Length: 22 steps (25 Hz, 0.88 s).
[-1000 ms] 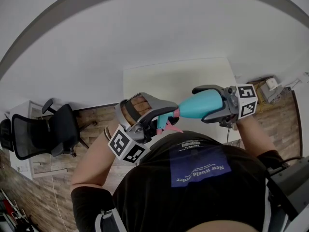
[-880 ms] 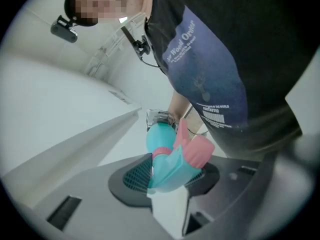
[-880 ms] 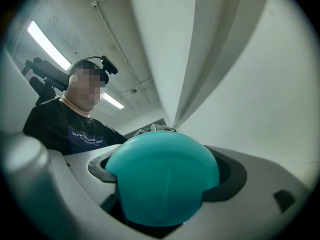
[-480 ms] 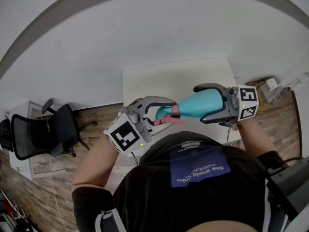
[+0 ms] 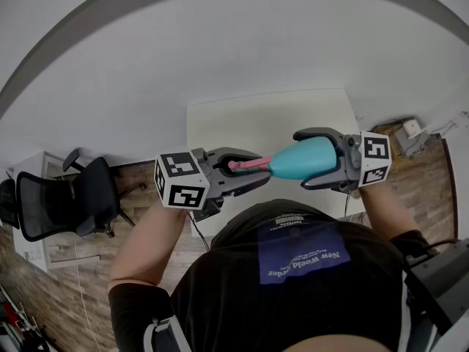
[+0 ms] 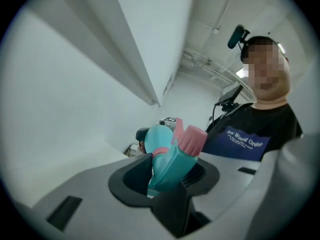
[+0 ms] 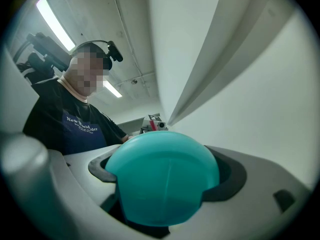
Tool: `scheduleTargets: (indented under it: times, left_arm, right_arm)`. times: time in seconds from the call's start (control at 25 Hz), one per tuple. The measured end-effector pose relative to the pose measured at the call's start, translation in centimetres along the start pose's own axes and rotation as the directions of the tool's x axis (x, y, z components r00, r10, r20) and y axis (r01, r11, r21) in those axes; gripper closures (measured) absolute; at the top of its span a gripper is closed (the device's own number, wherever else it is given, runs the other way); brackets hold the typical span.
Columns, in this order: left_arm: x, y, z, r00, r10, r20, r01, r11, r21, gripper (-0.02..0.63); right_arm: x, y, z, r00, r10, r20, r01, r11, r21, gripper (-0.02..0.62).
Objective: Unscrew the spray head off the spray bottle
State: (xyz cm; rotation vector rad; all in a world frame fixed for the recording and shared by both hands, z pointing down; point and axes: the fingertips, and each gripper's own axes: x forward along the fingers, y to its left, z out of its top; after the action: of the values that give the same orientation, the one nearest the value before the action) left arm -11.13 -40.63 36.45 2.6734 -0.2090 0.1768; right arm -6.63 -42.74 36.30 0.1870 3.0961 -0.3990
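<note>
A teal spray bottle (image 5: 304, 158) lies level in the air in front of my chest. My right gripper (image 5: 314, 158) is shut on its body; in the right gripper view the round base (image 7: 162, 176) fills the jaws of my right gripper (image 7: 165, 184). My left gripper (image 5: 242, 171) is shut on the teal spray head (image 6: 172, 159), which has a pink nozzle (image 6: 191, 138) and a pink trigger (image 5: 248, 164). Its jaws have just been closing, with the head between them. The pink collar (image 6: 160, 150) and bottle body (image 6: 154, 136) show beyond my left gripper (image 6: 167, 176).
A white table (image 5: 271, 123) stands below my hands, against a pale wall. A black office chair (image 5: 66, 200) sits on the wooden floor at the left. Boxes and cables (image 5: 410, 134) lie at the right of the table. My torso (image 5: 300, 270) is close under the bottle.
My left gripper has rolled about a quarter turn, so its marker cube swung from below to the left side, and the pink trigger now lies flat. The right gripper and bottle stayed still.
</note>
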Motion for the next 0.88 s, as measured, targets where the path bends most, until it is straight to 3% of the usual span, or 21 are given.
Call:
scheduleTargets:
  times: [0.16, 0.24, 0.52, 0.68, 0.8, 0.88]
  left_arm:
    - [0.1, 0.5, -0.4, 1.0, -0.023, 0.008, 0.024, 0.984, -0.176, 0.463]
    - [0.1, 0.6, -0.2, 0.999, -0.027, 0.016, 0.03, 0.98, -0.198, 0.463]
    - [-0.1, 0.5, 0.6, 1.0, -0.018, 0.026, 0.02, 0.995, -0.094, 0.462]
    - [-1.0, 0.6, 1.5, 0.997, 0.003, 0.073, 0.0, 0.999, -0.041, 0.459]
    - [-1.8, 0.6, 2.1, 0.994, 0.038, 0.102, -0.044, 0.997, 0.06, 0.407]
    - [-2.3, 0.7, 2.1, 0.992, 0.082, 0.098, -0.098, 0.981, 0.168, 0.407]
  right_arm:
    - [-0.1, -0.1, -0.3, 1.0, -0.01, -0.001, 0.01, 1.0, -0.001, 0.143]
    - [-0.2, -0.2, -0.4, 1.0, -0.013, 0.013, 0.013, 1.0, 0.012, 0.143]
    - [-0.6, -0.7, -0.1, 0.999, -0.018, 0.051, 0.017, 0.999, 0.029, 0.143]
    - [-0.9, -1.1, 0.3, 0.998, -0.03, 0.063, 0.028, 0.999, 0.033, 0.143]
    - [-1.0, -1.2, 0.4, 0.997, -0.032, 0.069, 0.029, 0.999, 0.036, 0.143]
    - [-1.2, -1.3, 0.6, 0.997, -0.032, 0.076, 0.029, 0.999, 0.042, 0.143]
